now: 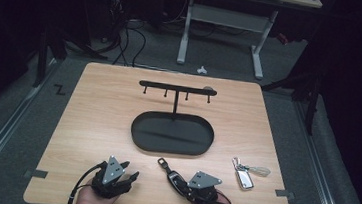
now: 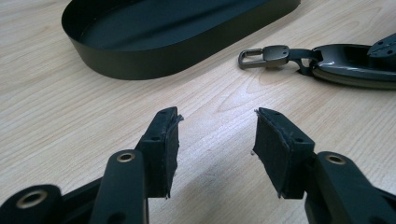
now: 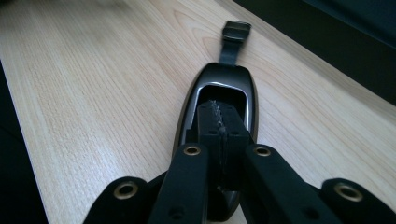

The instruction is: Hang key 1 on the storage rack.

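Observation:
A dark key fob [image 1: 174, 175] with a short strap and metal clasp [image 1: 163, 162] lies on the wooden table [image 1: 96, 124] near the front edge. My right gripper [image 1: 184, 182] is over it. In the right gripper view the jaws [image 3: 219, 112] are shut pad to pad, their tips on the recessed face of the fob [image 3: 219, 77], and the strap [image 3: 233, 37] points away. My left gripper [image 1: 130, 170] rests to the left of the fob. It stands open [image 2: 217, 135] with bare table between its pads, and the fob [image 2: 350, 60] and clasp [image 2: 261, 56] lie ahead to its right.
A black oval tray [image 1: 172, 133] sits mid-table as the base of a T-shaped rack with several hooks [image 1: 177, 87]. A silver key fob [image 1: 244, 178] with a key ring [image 1: 258, 169] lies at the front right. The tray wall [image 2: 140, 60] is close ahead of the left gripper.

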A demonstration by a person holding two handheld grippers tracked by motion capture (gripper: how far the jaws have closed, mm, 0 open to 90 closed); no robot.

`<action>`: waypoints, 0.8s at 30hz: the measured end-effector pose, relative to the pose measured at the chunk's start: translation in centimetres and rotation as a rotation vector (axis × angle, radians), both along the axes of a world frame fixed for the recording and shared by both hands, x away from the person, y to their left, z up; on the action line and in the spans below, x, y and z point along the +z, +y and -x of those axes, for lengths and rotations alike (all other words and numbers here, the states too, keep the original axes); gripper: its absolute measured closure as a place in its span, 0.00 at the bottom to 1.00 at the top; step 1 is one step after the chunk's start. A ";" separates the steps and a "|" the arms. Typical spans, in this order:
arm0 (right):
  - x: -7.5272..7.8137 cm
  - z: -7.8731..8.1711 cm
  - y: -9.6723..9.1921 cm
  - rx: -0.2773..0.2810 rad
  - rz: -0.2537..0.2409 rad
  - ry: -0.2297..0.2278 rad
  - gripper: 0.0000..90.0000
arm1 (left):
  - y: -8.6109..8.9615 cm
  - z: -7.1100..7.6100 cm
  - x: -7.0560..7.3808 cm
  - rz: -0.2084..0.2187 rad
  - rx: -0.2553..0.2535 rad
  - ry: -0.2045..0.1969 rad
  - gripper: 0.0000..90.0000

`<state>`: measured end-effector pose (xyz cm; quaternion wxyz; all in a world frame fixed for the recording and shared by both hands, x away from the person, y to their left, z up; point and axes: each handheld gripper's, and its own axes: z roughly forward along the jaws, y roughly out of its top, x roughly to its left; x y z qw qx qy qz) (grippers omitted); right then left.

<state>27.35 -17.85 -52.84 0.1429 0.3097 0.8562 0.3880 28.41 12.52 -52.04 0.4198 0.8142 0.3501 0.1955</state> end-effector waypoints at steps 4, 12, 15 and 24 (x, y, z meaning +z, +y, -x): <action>0.1 -0.1 -1.0 -0.032 0.003 0.002 1.00 | -0.2 -0.1 0.0 -0.002 -0.011 0.001 0.56; 0.2 0.0 -4.0 -0.122 -0.003 0.006 1.00 | -1.3 -0.7 0.2 0.011 -0.045 -0.004 0.56; 0.2 0.2 -5.3 -0.158 -0.004 0.007 1.00 | -1.9 -0.9 0.3 0.012 -0.063 -0.004 0.56; 0.3 1.3 -9.5 -0.282 -0.011 0.012 1.00 | -3.9 -1.6 0.4 0.012 -0.122 -0.010 0.56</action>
